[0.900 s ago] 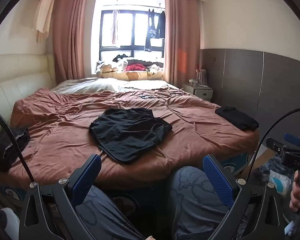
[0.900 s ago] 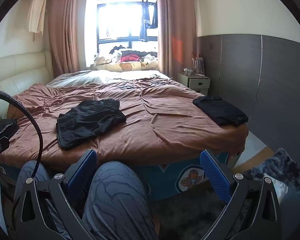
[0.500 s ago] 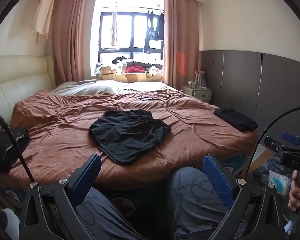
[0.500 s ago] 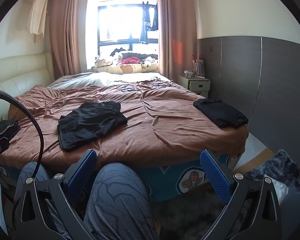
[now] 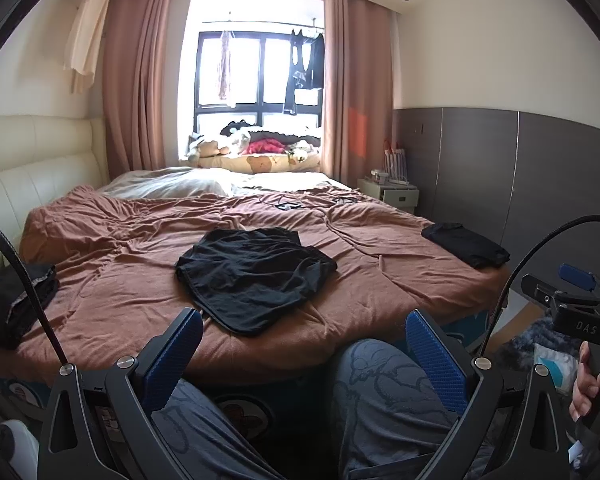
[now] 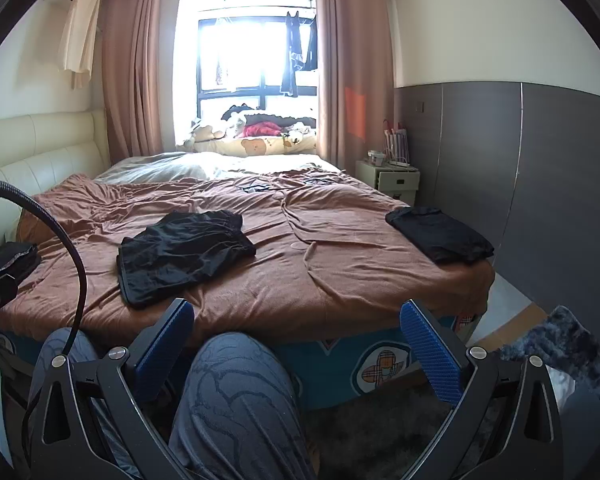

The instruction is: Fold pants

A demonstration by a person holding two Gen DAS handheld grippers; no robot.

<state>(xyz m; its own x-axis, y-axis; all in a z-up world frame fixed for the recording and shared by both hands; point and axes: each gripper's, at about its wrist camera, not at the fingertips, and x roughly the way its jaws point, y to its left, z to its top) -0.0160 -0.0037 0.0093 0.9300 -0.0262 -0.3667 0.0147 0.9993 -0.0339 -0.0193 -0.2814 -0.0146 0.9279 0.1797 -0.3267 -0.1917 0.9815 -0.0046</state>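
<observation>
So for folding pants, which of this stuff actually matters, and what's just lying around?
Part of the job:
- black pants, spread loosely mid-bed
- left claw and right claw, both open, empty
- brown bedspread, the work surface

Just lying about:
- folded black garment at the bed's right edge
- dark bundle at its left edge
- plush toys by the window
- nightstand

Black pants (image 5: 256,276) lie on a rust-brown bedspread (image 5: 380,272). Pink curtains (image 5: 140,92) frame the window. The hand-held gripper pads (image 6: 428,354) are blue.

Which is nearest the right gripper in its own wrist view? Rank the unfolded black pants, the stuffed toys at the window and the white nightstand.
From the right gripper:
1. Unfolded black pants, on the bedspread, left of centre.
2. White nightstand, beyond the bed's far right corner.
3. Stuffed toys, on the window ledge.
</observation>
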